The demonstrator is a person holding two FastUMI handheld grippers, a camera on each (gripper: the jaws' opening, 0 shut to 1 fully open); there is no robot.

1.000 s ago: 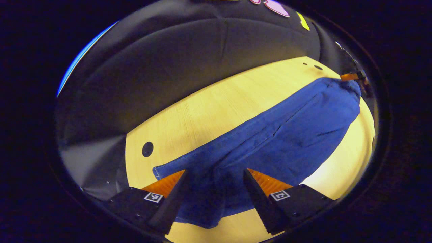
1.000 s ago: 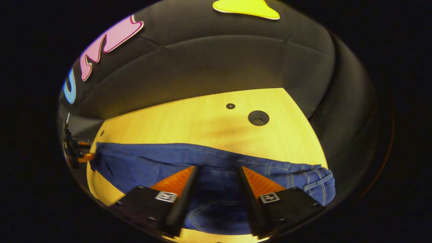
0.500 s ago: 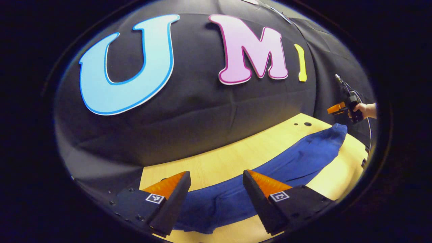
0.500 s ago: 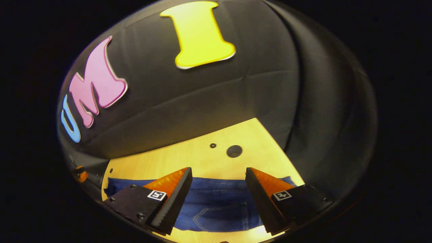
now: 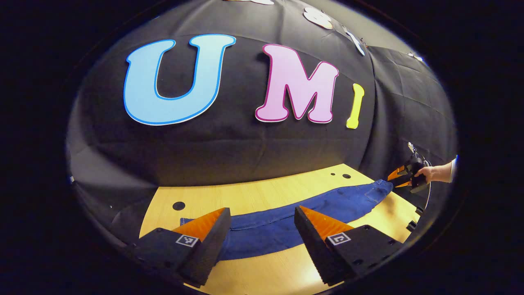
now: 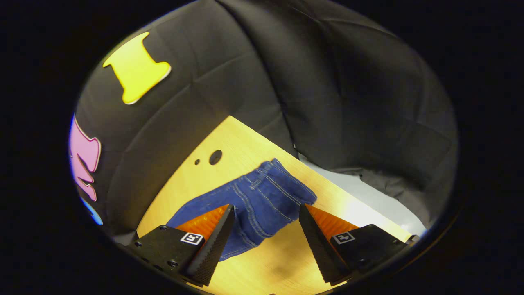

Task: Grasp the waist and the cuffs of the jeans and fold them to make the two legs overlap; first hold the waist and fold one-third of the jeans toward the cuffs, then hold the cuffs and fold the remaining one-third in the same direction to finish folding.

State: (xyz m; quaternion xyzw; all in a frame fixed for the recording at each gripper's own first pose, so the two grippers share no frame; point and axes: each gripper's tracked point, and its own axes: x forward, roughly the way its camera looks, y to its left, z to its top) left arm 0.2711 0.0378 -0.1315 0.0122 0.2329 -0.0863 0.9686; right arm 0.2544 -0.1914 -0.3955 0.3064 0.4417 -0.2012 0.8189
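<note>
Jeans (image 5: 286, 223) have been released flat on the desk (image 5: 262, 196), legs overlapped. Left tool (image 5: 262, 237) and right tool (image 6: 266, 237), both wide and empty, have been raised; the waist fold is next.

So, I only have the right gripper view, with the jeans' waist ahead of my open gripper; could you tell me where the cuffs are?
Observer: The cuff end lies flat on the table, under the open left gripper.
Operator: Do the jeans lie straight?
Observer: Yes, the jeans run as one flat strip, legs overlapped.
Operator: Where is my gripper from there?
Observer: The right gripper sits just off the waist end, held by a hand.
</note>
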